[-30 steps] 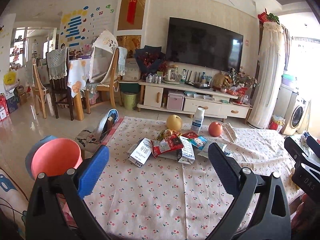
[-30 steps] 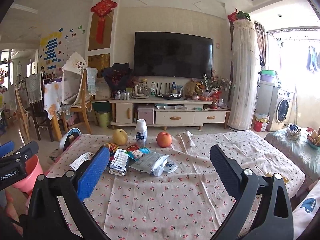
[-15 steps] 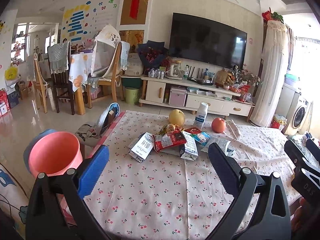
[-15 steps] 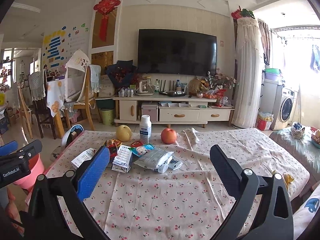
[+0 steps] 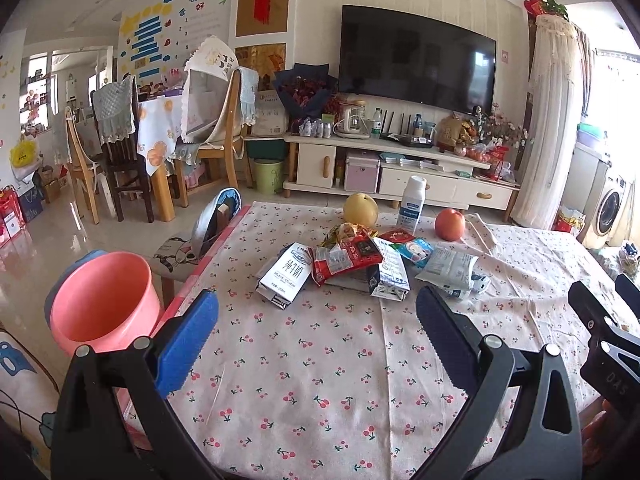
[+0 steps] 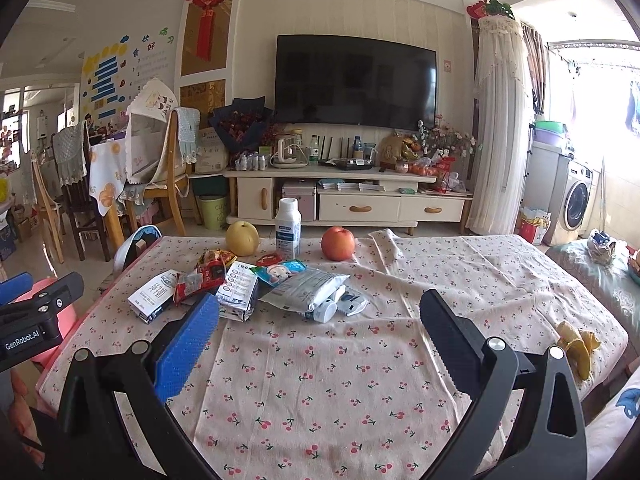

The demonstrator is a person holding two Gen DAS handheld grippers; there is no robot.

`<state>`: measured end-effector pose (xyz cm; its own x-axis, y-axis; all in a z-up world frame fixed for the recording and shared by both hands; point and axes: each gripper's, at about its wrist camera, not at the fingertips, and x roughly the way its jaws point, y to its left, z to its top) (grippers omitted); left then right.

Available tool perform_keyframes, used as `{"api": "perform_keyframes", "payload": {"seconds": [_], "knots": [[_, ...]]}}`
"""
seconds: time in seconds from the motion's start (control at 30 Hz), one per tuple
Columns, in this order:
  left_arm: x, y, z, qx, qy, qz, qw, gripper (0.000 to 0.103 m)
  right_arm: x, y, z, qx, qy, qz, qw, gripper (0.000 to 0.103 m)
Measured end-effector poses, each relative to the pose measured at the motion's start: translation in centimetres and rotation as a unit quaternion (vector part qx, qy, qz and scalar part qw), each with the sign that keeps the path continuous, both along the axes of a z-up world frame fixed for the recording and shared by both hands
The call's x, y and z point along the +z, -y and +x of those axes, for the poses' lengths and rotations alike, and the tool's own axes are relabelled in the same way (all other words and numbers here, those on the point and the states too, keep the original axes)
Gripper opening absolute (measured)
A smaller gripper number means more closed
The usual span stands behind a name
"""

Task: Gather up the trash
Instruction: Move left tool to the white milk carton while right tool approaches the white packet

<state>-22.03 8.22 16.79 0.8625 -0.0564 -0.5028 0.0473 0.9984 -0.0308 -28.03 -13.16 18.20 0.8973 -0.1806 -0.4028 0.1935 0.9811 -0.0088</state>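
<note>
Left claw [image 5: 316, 328]: fingers apart, empty, lower frame.
Right claw [image 6: 318, 330]: fingers apart, empty.
Trash pile [image 6: 240, 286]: centre of bench [image 6: 360, 380], cartons and wrappers.
Pink bucket [image 5: 102, 300]: left, beside bench.
Around: pear [image 6: 242, 238], bottle [image 6: 288, 228], apple [image 6: 338, 243] behind pile; banana peel [image 6: 576, 346] right edge.

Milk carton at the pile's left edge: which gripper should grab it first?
Left, probably. The milk carton lies straight ahead of the open left gripper, and the pink bucket sits just beside that gripper. From the open right gripper it lies off to the left.
</note>
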Motion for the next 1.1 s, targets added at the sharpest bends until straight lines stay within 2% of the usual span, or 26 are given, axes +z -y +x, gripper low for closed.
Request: {"api": "perform_keyframes", "payload": {"seconds": [0.3, 0.67, 0.9, 1.1], "knots": [[-2.3, 1.3, 1.5, 0.014, -0.013, 0.037, 0.9992, 0.1, -2.3, 1.1, 1.3, 0.013, -0.017, 0.013, 1.0, 0.099], [-4.6, 1.5, 3.2, 0.014, -0.034, 0.043, 0.9984, 0.1, -4.1, 1.6, 3.0, 0.04, -0.035, 0.02, 0.998, 0.099], [-6.2, 1.0, 4.6, 0.018, -0.047, 0.034, 0.9981, 0.1, -5.3, 2.6, 4.6, 0.066, -0.051, 0.057, 0.995, 0.099], [-7.5, 0.0, 6.3, 0.001, -0.054, 0.019, 0.9984, 0.1, -6.2, 3.4, 6.5, 0.101, -0.065, 0.112, 0.986, 0.099]]}}
